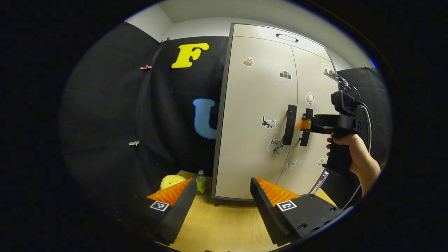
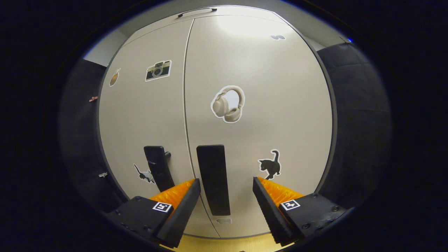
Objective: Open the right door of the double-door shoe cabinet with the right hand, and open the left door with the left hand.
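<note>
The pale double-door shoe cabinet stands shut on the tabletop. Its left door handle and right door handle are dark vertical bars beside the centre seam. My left gripper is open, low and well short of the cabinet, with nothing between its fingers. A hand holds my right gripper against the right handle. In the right gripper view, that right door handle stands between the open fingers of the right gripper, with a gap on each side. The left door handle lies just to its left.
A wooden table carries the cabinet. A yellow plush toy and a small green bottle sit left of the cabinet's base. Stickers dot both doors. A slim top handle runs above the doors.
</note>
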The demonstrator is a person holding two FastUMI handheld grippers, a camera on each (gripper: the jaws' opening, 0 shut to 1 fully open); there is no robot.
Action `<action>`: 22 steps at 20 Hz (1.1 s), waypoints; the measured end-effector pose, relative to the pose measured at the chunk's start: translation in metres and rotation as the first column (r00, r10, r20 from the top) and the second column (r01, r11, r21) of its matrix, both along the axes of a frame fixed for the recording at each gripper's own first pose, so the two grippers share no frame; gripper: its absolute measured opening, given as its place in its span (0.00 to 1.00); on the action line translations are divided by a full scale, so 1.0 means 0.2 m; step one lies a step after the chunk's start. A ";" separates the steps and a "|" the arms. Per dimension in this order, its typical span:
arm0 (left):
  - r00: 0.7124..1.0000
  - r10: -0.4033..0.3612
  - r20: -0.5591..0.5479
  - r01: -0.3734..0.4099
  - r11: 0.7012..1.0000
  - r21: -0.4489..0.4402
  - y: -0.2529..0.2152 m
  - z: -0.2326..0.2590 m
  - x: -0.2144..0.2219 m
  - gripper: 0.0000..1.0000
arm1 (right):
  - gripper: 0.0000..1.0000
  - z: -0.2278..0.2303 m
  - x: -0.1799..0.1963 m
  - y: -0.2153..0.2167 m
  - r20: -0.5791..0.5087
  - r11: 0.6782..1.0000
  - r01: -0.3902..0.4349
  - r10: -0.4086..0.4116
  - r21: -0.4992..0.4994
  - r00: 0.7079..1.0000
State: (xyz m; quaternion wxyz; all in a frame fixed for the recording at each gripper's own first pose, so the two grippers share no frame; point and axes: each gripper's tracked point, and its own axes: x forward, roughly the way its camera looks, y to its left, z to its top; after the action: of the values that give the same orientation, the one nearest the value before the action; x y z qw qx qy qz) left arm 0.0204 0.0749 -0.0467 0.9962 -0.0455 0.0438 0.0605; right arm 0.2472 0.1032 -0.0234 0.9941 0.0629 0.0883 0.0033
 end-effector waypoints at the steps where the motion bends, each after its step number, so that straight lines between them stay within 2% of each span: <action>1: 1.000 0.002 0.001 -0.002 1.000 0.001 0.00 0.01 0.00 0.95 | 0.89 0.00 0.01 0.00 -0.002 1.000 0.003 -0.003 0.005 1.000; 2: 1.000 0.000 0.000 0.000 1.000 0.001 0.00 0.00 0.00 0.95 | 0.82 0.00 0.01 0.00 -0.004 1.000 0.004 -0.004 0.006 1.000; 3: 1.000 -0.005 -0.003 0.005 1.000 -0.006 0.00 0.00 0.01 0.95 | 0.66 -0.02 0.02 0.01 -0.013 1.000 0.013 -0.013 -0.005 1.000; 4: 1.000 -0.009 -0.001 0.009 1.000 -0.018 0.00 0.01 0.01 0.95 | 0.66 -0.02 0.02 0.01 -0.027 1.000 0.007 -0.008 -0.019 1.000; 6: 1.000 -0.018 0.007 0.018 0.999 -0.044 -0.01 0.01 0.02 0.95 | 0.58 -0.03 0.03 0.04 -0.032 1.000 0.005 -0.005 -0.028 0.999; 7: 1.000 -0.021 0.007 0.021 0.999 -0.050 -0.01 0.01 0.02 0.95 | 0.46 -0.02 0.03 0.05 -0.034 0.999 0.012 -0.013 -0.032 0.999; 12: 1.000 -0.023 -0.001 0.023 0.998 -0.051 0.01 -0.01 0.00 0.95 | 0.36 -0.03 0.02 0.04 -0.045 0.999 0.029 -0.030 -0.033 0.999; 13: 1.000 -0.026 -0.002 0.026 0.998 -0.054 0.01 -0.02 -0.01 0.95 | 0.28 -0.02 0.02 0.04 -0.052 0.999 0.022 -0.024 -0.042 0.998; 15: 0.999 -0.036 -0.006 0.035 0.998 -0.061 -0.01 -0.03 -0.02 0.95 | 0.19 -0.03 0.02 0.05 -0.066 0.999 0.005 -0.008 -0.053 0.998; 18: 0.998 -0.062 -0.007 0.061 0.996 -0.060 -0.04 -0.03 -0.04 0.95 | 0.18 -0.03 -0.01 0.05 -0.078 0.999 -0.006 0.002 -0.043 0.997; 22: 0.995 -0.095 0.009 0.095 0.995 -0.011 -0.09 0.00 -0.08 0.95 | 0.18 -0.01 -0.06 0.03 -0.064 0.998 0.032 -0.035 -0.049 0.997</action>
State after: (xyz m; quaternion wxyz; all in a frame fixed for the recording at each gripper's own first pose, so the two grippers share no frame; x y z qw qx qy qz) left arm 0.0036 0.0578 -0.0465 0.9978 -0.0495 0.0420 0.0128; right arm 0.2353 0.1085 -0.0249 0.9919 0.0404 0.1195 -0.0174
